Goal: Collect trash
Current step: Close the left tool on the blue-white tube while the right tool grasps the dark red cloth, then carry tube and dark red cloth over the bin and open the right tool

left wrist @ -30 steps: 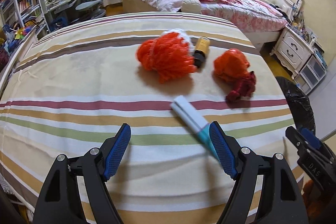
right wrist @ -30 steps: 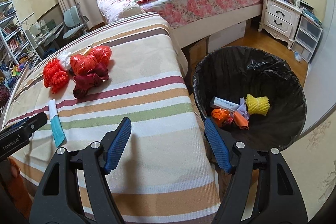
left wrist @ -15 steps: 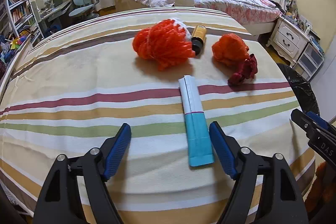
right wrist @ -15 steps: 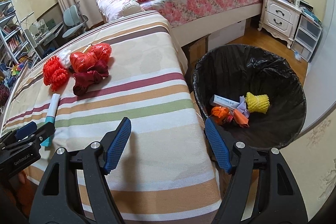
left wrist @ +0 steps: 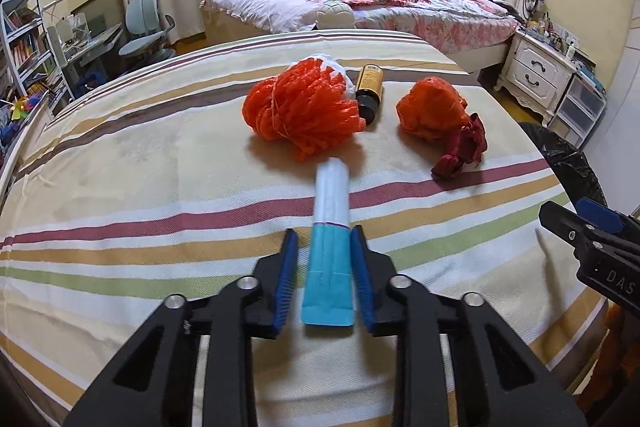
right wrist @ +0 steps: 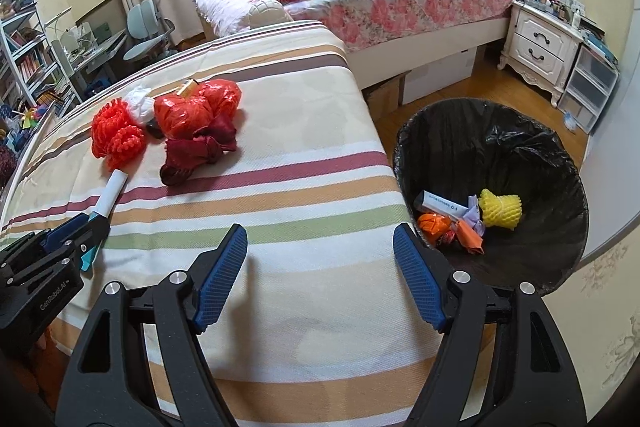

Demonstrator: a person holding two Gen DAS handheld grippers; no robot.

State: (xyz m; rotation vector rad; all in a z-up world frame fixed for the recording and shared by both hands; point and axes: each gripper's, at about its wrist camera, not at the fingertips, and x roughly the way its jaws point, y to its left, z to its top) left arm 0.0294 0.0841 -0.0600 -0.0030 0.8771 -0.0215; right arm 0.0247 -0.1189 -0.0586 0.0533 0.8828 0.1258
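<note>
- Your left hand-held gripper (left wrist: 323, 269) is clenched on the teal end of the flat white-and-teal paper packet (left wrist: 330, 223), which lies on the striped-cloth worktop (left wrist: 120, 211).
- Just beyond the packet sits the crumpled orange foam net (left wrist: 304, 111), with a small brown glass bottle (left wrist: 370, 91) touching its right side.
- Right of the bottle lie an orange plastic bag (left wrist: 432, 107) and a dark red knotted cloth (left wrist: 460, 151).
- Your right hand-held gripper (right wrist: 320, 273) hangs over the worktop's right edge, nothing between its jaws, which are opening.
- Right of the worktop stands the black-lined round bin (right wrist: 460, 147), already holding trash.
</note>
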